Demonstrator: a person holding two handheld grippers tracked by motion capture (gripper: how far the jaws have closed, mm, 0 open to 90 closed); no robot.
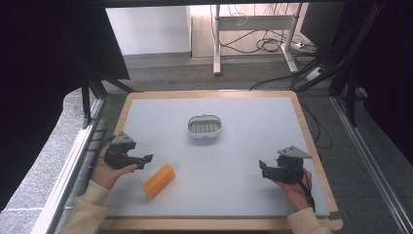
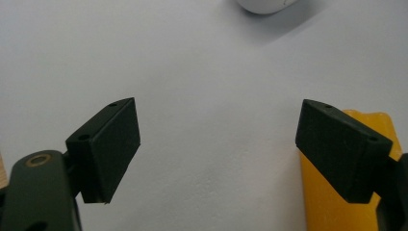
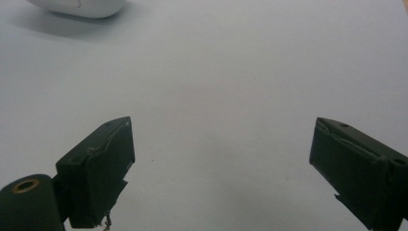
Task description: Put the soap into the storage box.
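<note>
From the high view, the orange block point(image 1: 159, 180) is seen on the counter point(image 1: 243, 161) just beside the left tongs point(image 1: 145, 159), the approach step being judged in hand

In the left gripper view, the jaws are seen wide apart and empty, the block beside one jaw; centring is called for

In the right gripper view, the right tongs point(image 3: 221, 168) are seen open, nothing held

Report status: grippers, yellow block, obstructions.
Left gripper open, beside yellow block, not touching. Right gripper open, empty. White dish mid-table, clear of both.

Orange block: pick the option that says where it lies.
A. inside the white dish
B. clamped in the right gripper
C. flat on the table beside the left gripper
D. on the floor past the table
C: the orange block lies flat on the table next to the open left gripper, apart from the white dish.
</note>
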